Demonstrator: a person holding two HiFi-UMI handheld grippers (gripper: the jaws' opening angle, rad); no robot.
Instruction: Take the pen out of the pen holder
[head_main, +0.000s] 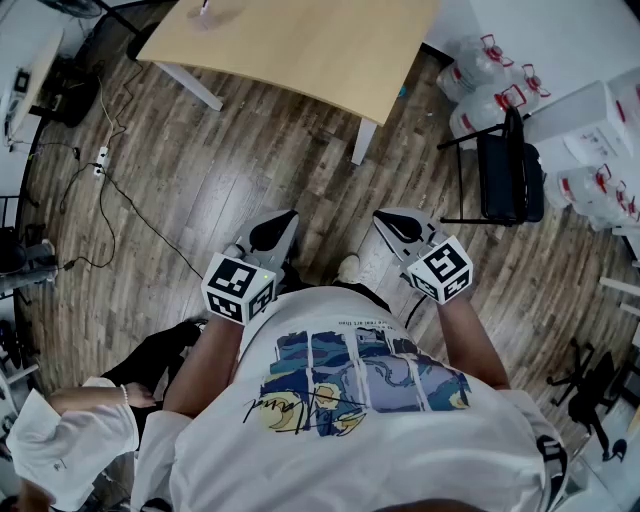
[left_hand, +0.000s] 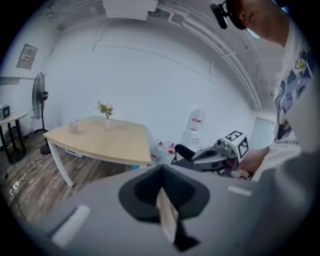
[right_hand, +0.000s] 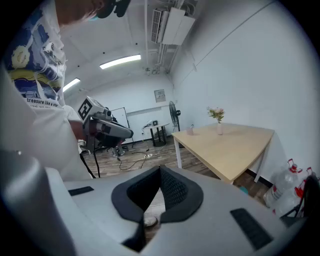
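Note:
A small pinkish pen holder (left_hand: 74, 127) with a pen standing in it sits on the far light-wood table (left_hand: 107, 142), beside a vase of flowers (left_hand: 106, 119). The right gripper view shows the same pen holder (right_hand: 191, 131) and vase (right_hand: 219, 125) on the table (right_hand: 235, 147). In the head view the table (head_main: 300, 50) lies well ahead across the floor. I hold both grippers close to my chest, far from it. My left gripper (head_main: 288, 217) and right gripper (head_main: 381, 216) are both shut with nothing between the jaws.
Several water bottles (head_main: 482, 78) and a black chair (head_main: 508, 168) stand at the right. Cables and a power strip (head_main: 100, 160) lie on the wood floor at the left. Another person's white sleeve (head_main: 60, 432) shows at the lower left. A standing fan (left_hand: 39, 97) is by the wall.

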